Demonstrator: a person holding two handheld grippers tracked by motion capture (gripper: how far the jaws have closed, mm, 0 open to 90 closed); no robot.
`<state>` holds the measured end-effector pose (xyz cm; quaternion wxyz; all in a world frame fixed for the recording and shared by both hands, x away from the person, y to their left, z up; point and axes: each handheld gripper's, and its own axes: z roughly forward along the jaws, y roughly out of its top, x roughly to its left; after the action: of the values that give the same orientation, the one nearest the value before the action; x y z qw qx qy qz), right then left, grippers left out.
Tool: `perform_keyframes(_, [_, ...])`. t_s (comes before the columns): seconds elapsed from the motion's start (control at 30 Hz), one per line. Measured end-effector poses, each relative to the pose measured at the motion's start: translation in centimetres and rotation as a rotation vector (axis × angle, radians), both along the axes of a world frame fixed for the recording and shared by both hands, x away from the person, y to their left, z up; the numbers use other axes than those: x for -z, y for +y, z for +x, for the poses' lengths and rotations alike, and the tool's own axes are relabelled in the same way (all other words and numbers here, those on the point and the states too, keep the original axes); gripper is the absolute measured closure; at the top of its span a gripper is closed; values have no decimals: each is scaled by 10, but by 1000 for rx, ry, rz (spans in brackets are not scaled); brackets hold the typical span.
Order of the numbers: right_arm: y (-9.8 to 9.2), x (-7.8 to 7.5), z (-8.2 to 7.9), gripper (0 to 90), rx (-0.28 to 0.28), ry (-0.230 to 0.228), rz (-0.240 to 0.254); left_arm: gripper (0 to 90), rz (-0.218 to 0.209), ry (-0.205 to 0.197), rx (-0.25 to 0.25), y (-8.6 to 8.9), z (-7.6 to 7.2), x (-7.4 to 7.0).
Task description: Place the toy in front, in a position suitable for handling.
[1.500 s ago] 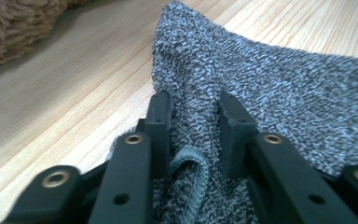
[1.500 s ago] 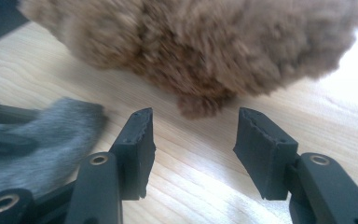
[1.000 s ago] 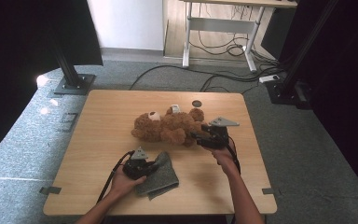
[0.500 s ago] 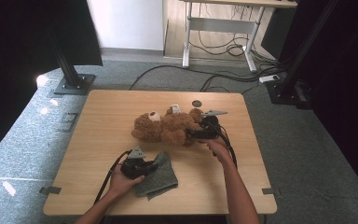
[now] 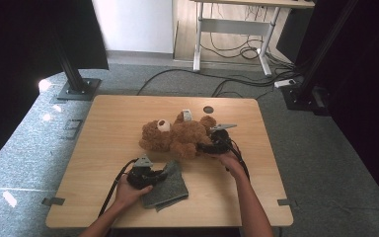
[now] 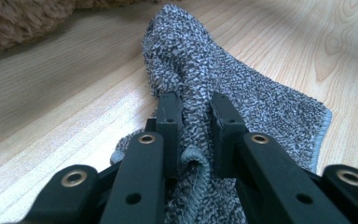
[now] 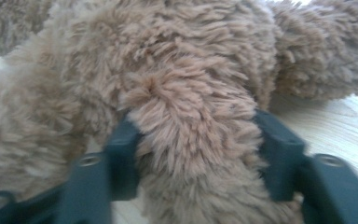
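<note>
We see left gripper point(image 6: 193, 116) clenched on grey towel point(image 6: 242, 93) lying at table point(image 5: 108, 128) front. Right gripper point(image 7: 191, 154) jaws just closing around teddy bear point(image 5: 182, 136) limb at table middle; its fingertips buried in fur. White tag point(image 5: 187, 115) writing unreadable.

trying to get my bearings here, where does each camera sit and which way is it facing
High view: above the person's edge of the table, looking forward and down; both forearms, left gripper and right gripper show.
Left gripper view: rides the left gripper, looks along its fingers pinching the grey cloth.
Right gripper view: rides the right gripper, faces the teddy bear, a limb between its fingers, which have just been closing.
Shared: bear and tabletop appear in all three.
</note>
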<state>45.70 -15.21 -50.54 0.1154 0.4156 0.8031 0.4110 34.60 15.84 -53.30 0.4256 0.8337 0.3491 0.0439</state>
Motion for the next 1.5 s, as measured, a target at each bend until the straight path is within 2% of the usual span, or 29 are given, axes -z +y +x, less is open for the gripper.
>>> perform_keyframes(0.03, [-1, 1, -3, 580, -3, -4, 18, 761, -6, 2, 0, 1, 0, 0])
perform_keyframes(0.13, [0, 3, -10, 618, -12, -28, 17, 762, -17, 5, 2, 2, 0, -1])
perform_keyframes(0.17, [-1, 7, -17, 638, -30, -33, 18, 762, -25, 5, 1, 3, -1, -3])
perform_keyframes(0.27, [-3, 12, -24, 648, -40, -40, 31, 762, -41, 8, 2, 6, -2, -4])
perform_keyframes(0.3, [-5, 18, -31, 652, -45, -46, 41, 762, -59, 9, 4, 8, -3, -6])
perform_keyframes(0.37, [-6, 20, -34, 654, -45, -44, 47, 762, -74, 10, 8, 10, -4, -8])
perform_keyframes(0.43, [-10, 26, -44, 657, -36, -50, 83, 762, -103, 5, 12, 14, -6, -13])
perform_keyframes(0.67, [-11, 28, -51, 661, -28, -52, 87, 763, -155, -9, 15, 22, -9, -22])
perform_keyframes(0.7, [-10, 28, -53, 662, -28, -55, 85, 763, -178, -11, 14, 26, -10, -25])
perform_keyframes(0.87, [-11, 30, -59, 667, -34, -60, 84, 763, -214, -15, 8, 32, -10, -31])
perform_keyframes(0.97, [-10, 31, -65, 673, -40, -61, 79, 764, -267, -17, 11, 35, -10, -38])
perform_keyframes(1.0, [-10, 31, -65, 673, -40, -61, 79, 764, -267, -17, 11, 35, -10, -38])
perform_keyframes(1.17, [-9, 32, -73, 676, -56, -67, 75, 764, -306, -37, 27, 29, -11, -52])
perform_keyframes(1.33, [-11, 32, -76, 676, -68, -67, 76, 764, -307, -52, 43, 16, -5, -59])
perform_keyframes(1.5, [-11, 33, -75, 676, -70, -68, 80, 765, -296, -60, 53, -1, 9, -66])
